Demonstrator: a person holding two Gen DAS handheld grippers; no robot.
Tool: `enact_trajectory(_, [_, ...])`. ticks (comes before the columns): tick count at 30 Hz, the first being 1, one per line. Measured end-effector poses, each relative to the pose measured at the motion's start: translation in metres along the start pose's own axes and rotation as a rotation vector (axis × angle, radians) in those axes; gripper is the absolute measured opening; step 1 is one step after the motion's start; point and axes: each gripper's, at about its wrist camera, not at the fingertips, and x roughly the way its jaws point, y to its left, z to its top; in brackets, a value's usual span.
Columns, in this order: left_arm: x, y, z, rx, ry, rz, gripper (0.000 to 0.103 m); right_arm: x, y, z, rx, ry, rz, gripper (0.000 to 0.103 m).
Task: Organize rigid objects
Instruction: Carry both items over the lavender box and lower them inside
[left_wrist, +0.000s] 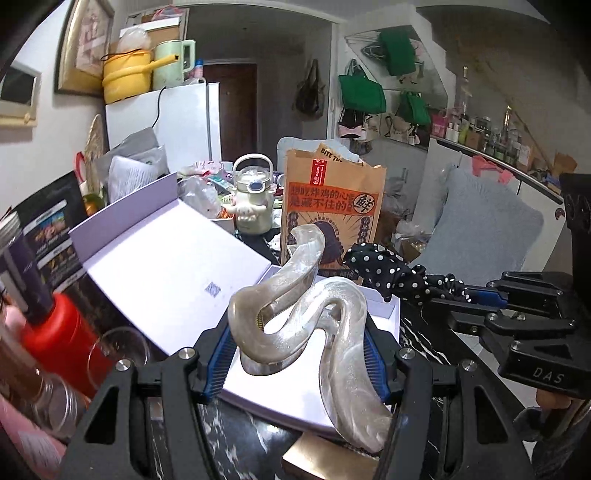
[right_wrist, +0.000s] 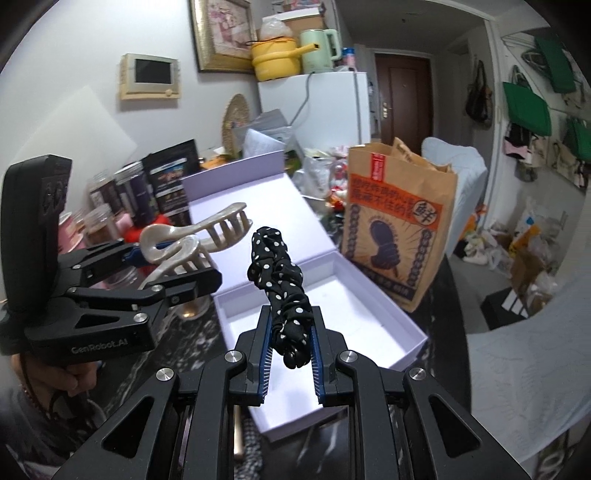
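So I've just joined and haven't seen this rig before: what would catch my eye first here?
Probably the big pearly hair claw clip, clamped in the left gripper above the open white box. Next, the black polka-dot scrunchie pinched in the right gripper over the same box. Behind the box stands a brown paper takeaway bag with orange print.

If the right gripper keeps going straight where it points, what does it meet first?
Probably the open white box: the right gripper, shut on the polka-dot scrunchie, aims down into its tray. Depth is hard to judge.
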Motion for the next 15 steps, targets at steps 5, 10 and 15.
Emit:
enact_trajectory(5, [0.019, 0.001, 0.007, 0.019, 0.018, 0.007, 0.06, 0.017, -0.009, 0.003, 0.01, 0.019, -0.037, 0.018])
enact_trajectory(10, [0.039, 0.008, 0.012, 0.019, 0.042, 0.026, 0.06, 0.038, -0.019, 0.002, 0.03, 0.053, -0.032, 0.018])
enact_trajectory(15, [0.059, 0.01, 0.009, 0.025, 0.072, 0.035, 0.06, 0.057, -0.027, 0.001, 0.027, 0.067, -0.056, 0.018])
